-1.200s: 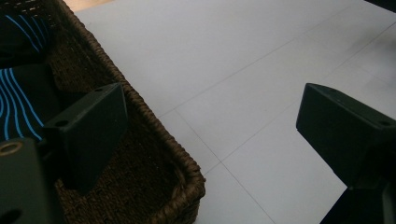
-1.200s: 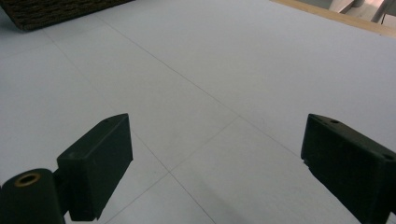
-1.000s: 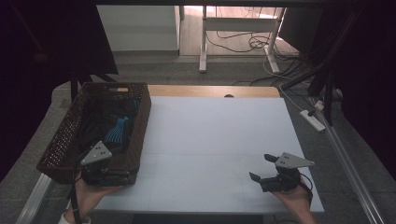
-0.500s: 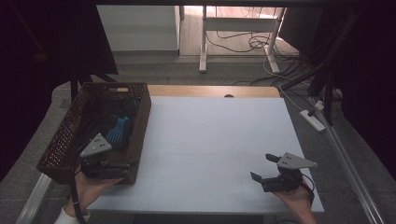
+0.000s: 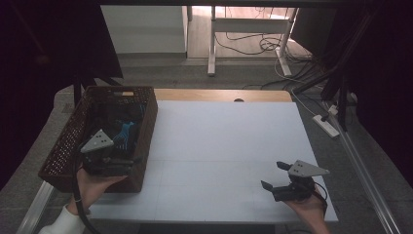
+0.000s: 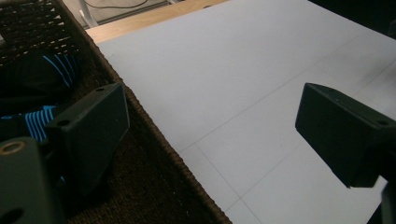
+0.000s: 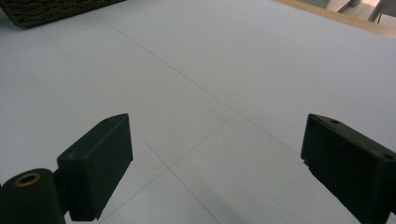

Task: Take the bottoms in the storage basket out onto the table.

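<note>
A brown woven basket [image 5: 65, 146] stands at the table's left edge. Inside it lies dark clothing with bright blue stripes [image 5: 124, 134]. My left gripper [image 5: 117, 159] hovers over the basket's near right corner, held by a hand in a white sleeve. In the left gripper view it [image 6: 210, 109] is open and empty: one jaw hangs over the striped clothing [image 6: 39, 122], the other over the white table, with the basket rim [image 6: 154, 140] between them. My right gripper [image 5: 274, 175] is low over the table's front right, open and empty [image 7: 215, 133].
A white sheet with faint grid lines [image 5: 224, 146] covers the table, and a wooden strip [image 5: 219, 94] shows at the far edge. A power strip [image 5: 327, 126] and cables lie off the right side. Metal table legs [image 5: 212, 44] stand on the floor beyond.
My left gripper has moved a little farther away along the basket's right side. The right gripper has stayed almost still.
</note>
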Available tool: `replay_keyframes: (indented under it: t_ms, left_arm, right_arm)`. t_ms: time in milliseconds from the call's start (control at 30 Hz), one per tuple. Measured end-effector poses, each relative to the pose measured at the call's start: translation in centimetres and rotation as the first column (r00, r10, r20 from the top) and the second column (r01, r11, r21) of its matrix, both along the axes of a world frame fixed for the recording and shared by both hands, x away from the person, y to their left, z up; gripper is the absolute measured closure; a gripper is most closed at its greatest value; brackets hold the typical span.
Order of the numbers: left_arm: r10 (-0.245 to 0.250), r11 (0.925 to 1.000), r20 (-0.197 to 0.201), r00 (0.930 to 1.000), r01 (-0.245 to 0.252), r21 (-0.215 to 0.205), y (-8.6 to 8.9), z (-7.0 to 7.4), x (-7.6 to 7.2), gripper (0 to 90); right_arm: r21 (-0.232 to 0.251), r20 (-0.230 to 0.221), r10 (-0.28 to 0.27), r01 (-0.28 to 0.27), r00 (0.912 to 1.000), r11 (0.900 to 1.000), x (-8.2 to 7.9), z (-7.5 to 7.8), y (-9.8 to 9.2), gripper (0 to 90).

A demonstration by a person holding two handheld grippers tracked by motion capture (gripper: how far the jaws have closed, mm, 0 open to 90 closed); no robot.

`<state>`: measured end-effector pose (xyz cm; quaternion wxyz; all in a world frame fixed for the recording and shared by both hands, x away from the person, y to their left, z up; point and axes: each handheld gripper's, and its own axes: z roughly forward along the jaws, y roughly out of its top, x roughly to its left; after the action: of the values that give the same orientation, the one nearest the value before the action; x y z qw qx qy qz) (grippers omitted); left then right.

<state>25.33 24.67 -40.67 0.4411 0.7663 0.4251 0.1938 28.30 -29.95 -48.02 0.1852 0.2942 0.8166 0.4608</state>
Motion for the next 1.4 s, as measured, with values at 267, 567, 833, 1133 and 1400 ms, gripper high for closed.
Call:
replay_keyframes:
  t_ms: [267, 567, 833, 1133, 1400]
  left_arm:
    - [0.01, 0.9999, -0.001, 0.9999, -0.01, -0.013, 0.5, 0.9, 1.0, 9.7]
    - [0.02, 0.9998, -0.006, 0.9998, -0.02, 0.008, 0.7, 1.3, 2.2, 9.8]
    - [0.041, 0.9986, -0.006, 0.9992, -0.04, 0.033, 1.5, 2.1, 3.2, 9.8]
    - [0.062, 0.9977, 0.002, 0.998, -0.062, 0.025, 2.3, 3.1, 4.2, 9.8]
    - [0.08, 0.9963, 0.0, 0.9968, -0.08, 0.03, 2.7, 3.7, 5.2, 9.8]
  right_arm:
    - [-0.007, -0.001, -0.002, 0.002, 1.0, 1.0, 0.0, -0.1, 0.1, 9.0]
    - [-0.009, -0.003, 0.002, -0.002, 1.0, 1.0, 0.0, -0.1, 0.1, 9.0]
    - [-0.015, -0.008, 0.001, -0.001, 1.0, 1.0, 0.1, -0.3, 0.1, 9.0]
    - [-0.021, -0.013, 0.001, -0.001, 0.9999, 1.0, 0.2, -0.4, 0.2, 9.0]
    - [-0.021, -0.015, 0.002, -0.002, 0.9999, 1.0, 0.2, -0.4, 0.2, 9.0]
